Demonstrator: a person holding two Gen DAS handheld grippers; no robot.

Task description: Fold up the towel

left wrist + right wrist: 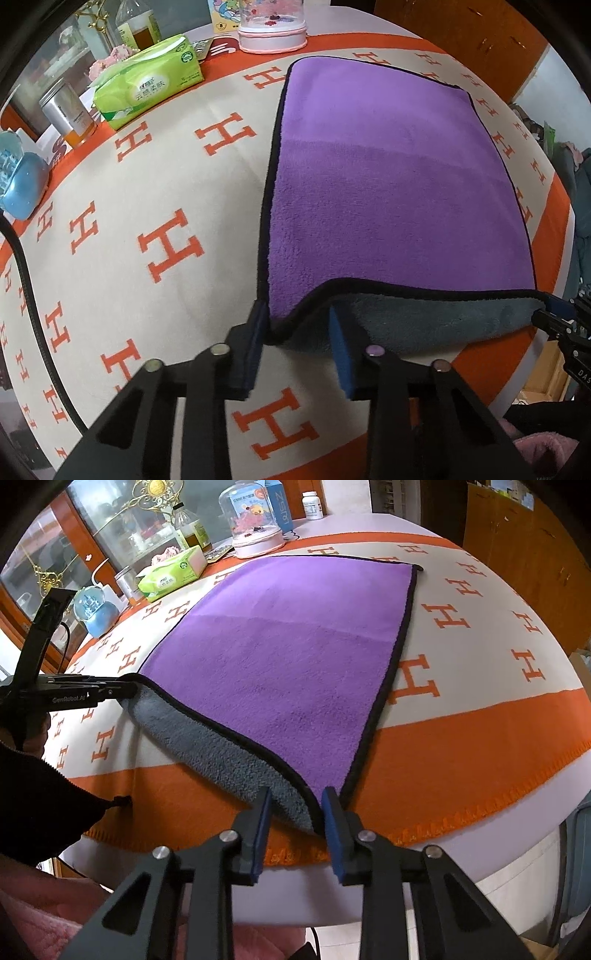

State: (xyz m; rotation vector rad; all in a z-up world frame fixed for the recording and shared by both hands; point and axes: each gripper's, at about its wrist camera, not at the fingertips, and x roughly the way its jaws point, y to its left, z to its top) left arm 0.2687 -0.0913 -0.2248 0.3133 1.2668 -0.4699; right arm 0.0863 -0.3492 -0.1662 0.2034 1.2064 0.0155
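Towel (388, 192), one, purple, spread on the table (155, 206).
Two grippers lift its near edge: left gripper (295, 317) and right gripper (295, 805) each straddle a corner, fingers apparently not fully closed.

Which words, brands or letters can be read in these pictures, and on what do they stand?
"H", repeated: orange-and-cream tablecloth
"GenRobot.AI": left gripper
"DAS", cut off: right gripper
"ZSTOL", roughly: blue box
Green tissue pack: Chinese print, too blurred
Tin and white pill bottle: labels too small

Towel (388, 184) on blanket (147, 258) (tissues (151, 83) behind)
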